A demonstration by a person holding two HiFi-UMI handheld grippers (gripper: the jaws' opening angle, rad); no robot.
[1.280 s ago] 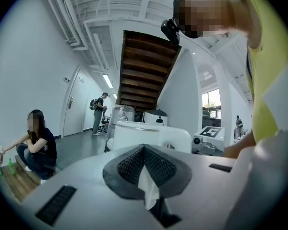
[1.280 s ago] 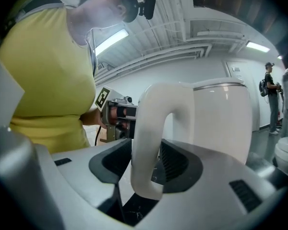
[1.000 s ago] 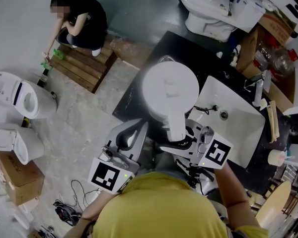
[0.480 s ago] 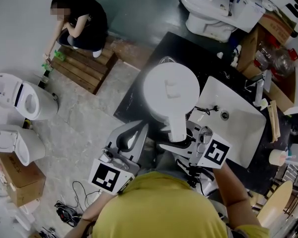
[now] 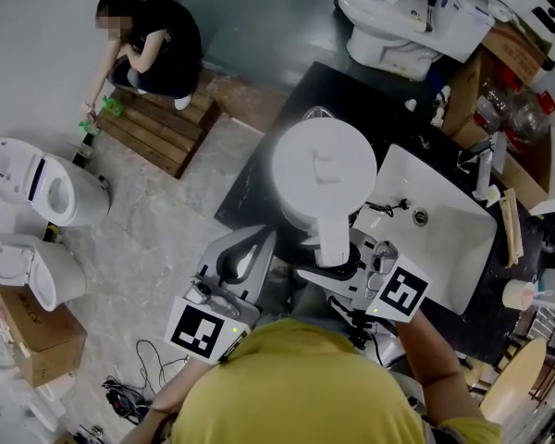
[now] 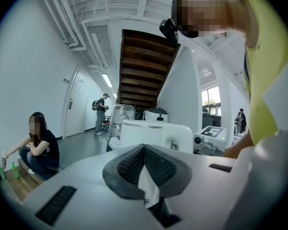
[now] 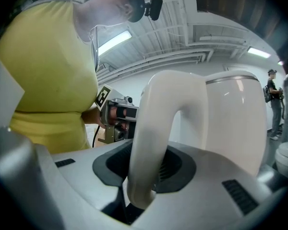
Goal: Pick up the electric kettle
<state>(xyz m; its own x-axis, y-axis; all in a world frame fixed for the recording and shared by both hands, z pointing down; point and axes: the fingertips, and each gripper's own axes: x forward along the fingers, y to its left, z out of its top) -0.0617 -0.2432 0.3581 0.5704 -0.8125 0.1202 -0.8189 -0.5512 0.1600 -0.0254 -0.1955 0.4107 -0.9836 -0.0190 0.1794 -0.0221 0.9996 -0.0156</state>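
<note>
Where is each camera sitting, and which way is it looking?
Head view: on the person's head, looking steeply down at the round white electric kettle over the black counter; shows the yellow shirt, the left gripper and right gripper.
Left gripper view: on the left gripper, looking along its shut jaws towards the kettle; shows the shirt.
Right gripper view: on the right gripper, looking along jaws clamped on the kettle's curved white handle; shows the shirt.
Shared: all show the kettle; each gripper view shows the other gripper.

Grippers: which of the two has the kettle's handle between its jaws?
The right gripper: its jaws are shut on the white kettle by its handle. The left gripper grips nothing, with the kettle standing apart ahead of it.
</note>
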